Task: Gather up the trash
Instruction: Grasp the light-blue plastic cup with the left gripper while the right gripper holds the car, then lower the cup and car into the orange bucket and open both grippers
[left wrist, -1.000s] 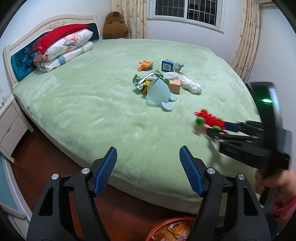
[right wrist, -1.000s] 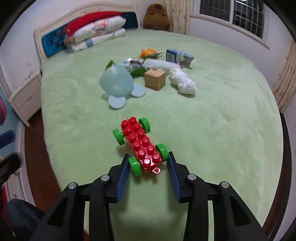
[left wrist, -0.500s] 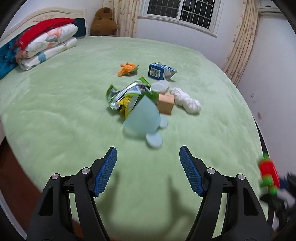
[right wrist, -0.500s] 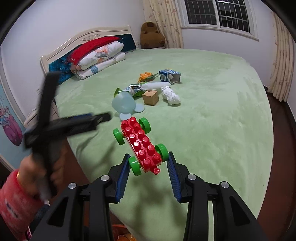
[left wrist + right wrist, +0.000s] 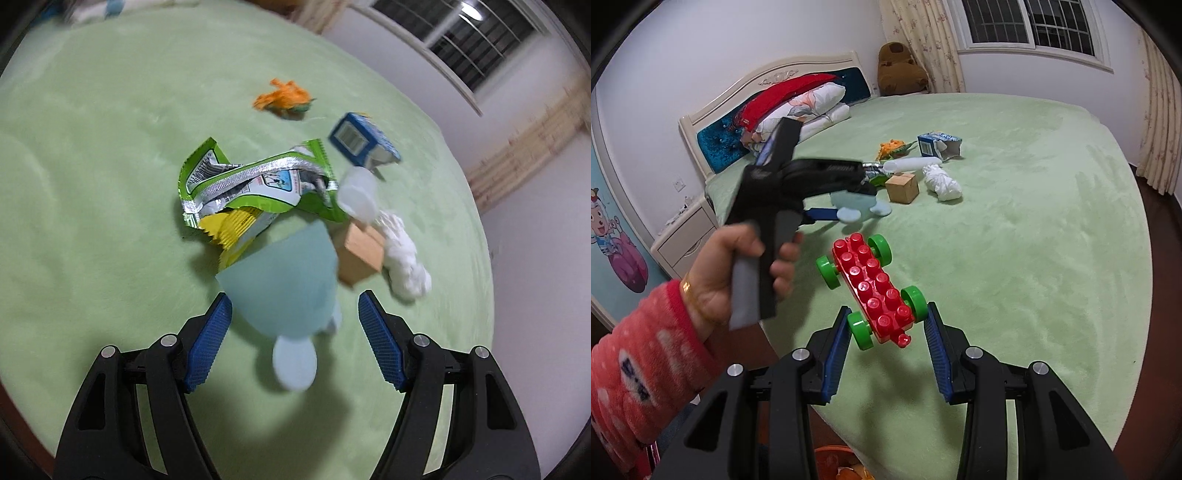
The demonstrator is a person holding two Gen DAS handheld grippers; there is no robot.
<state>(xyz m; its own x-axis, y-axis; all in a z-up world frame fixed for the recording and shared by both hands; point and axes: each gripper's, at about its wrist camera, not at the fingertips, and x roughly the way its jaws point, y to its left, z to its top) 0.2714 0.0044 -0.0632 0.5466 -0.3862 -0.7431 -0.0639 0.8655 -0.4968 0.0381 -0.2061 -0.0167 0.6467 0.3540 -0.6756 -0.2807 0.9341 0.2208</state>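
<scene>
Right wrist — green bed (image 5: 1034, 229), curtained window (image 5: 1030, 22)

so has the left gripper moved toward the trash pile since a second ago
Yes. The left gripper went from the bed's edge in over the green blanket, now straddling the pale blue cup.

Wooden block (image 5: 360, 254) right of wrapper (image 5: 258, 184)

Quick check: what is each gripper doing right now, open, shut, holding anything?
Left gripper: open, empty, jaws either side of the pale blue plastic cup.
Right gripper: shut on the red brick toy car with green wheels.
</scene>
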